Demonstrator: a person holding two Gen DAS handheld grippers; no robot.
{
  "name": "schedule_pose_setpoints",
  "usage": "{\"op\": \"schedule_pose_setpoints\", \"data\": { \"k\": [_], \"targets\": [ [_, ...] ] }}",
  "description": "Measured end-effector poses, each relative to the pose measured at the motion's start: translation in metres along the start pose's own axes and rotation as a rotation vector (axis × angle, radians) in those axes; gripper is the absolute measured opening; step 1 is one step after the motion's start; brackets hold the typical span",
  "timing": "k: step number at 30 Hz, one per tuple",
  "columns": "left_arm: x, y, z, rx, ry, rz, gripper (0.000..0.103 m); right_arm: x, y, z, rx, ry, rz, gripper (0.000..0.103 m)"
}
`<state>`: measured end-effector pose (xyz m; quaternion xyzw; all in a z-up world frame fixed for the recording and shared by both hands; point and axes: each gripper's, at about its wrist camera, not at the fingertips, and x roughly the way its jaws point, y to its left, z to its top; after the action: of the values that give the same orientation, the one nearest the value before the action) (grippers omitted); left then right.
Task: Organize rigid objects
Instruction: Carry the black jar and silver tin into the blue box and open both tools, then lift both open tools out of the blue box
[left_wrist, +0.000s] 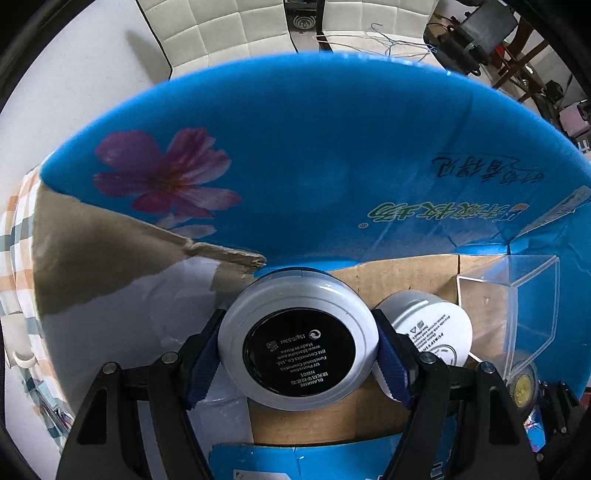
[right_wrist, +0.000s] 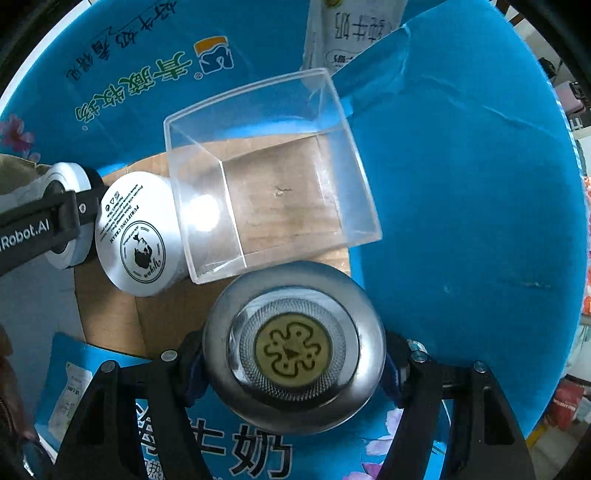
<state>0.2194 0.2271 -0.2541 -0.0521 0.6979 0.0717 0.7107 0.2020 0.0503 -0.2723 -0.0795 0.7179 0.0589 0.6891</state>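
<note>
Left gripper (left_wrist: 299, 354) is pinching a grey cosmetic compact (left_wrist: 298, 338) by its rim, black label facing the camera, over the brown floor of a blue cardboard box (left_wrist: 295, 147). Right gripper (right_wrist: 293, 360) is clamping a silver round case (right_wrist: 293, 347) with a gold emblem; its fingertips are lying hidden behind the case. Inside the box, a white cream jar (right_wrist: 138, 232) is lying tilted, touching the near-left wall of a clear plastic container (right_wrist: 273, 173). The box's far printed walls are running out of frame.
</note>
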Motion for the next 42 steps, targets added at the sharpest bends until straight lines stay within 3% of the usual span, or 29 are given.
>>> {"op": "schedule_pose_setpoints", "data": {
  "k": [6, 8, 11, 15, 20, 29, 42],
  "targets": [
    [0.001, 0.006, 0.003, -0.023, 0.017, -0.025, 0.074, 0.002, 0.008, 0.009, -0.010, 0.017, 0.010, 0.078],
    [0.000, 0.008, 0.003, -0.031, 0.036, -0.031, 0.074, -0.001, 0.008, 0.008, -0.015, 0.010, 0.025, 0.089],
    [-0.002, 0.012, 0.001, -0.039, 0.049, -0.043, 0.074, -0.008, 0.011, 0.010, -0.027, -0.008, 0.023, 0.096],
    [-0.009, 0.014, -0.006, -0.039, 0.056, -0.053, 0.077, -0.016, 0.013, 0.008, -0.022, -0.019, 0.031, 0.097],
    [-0.025, 0.008, -0.015, -0.036, 0.034, -0.065, 0.103, -0.032, 0.007, 0.005, -0.034, -0.041, 0.025, 0.098],
    [-0.055, 0.009, -0.033, -0.054, -0.013, -0.066, 0.103, -0.073, -0.004, -0.019, -0.039, -0.119, 0.066, 0.098],
    [-0.125, 0.012, -0.080, -0.103, -0.164, -0.072, 0.103, -0.153, -0.023, -0.086, -0.074, -0.250, 0.117, 0.098]
  ]
}}
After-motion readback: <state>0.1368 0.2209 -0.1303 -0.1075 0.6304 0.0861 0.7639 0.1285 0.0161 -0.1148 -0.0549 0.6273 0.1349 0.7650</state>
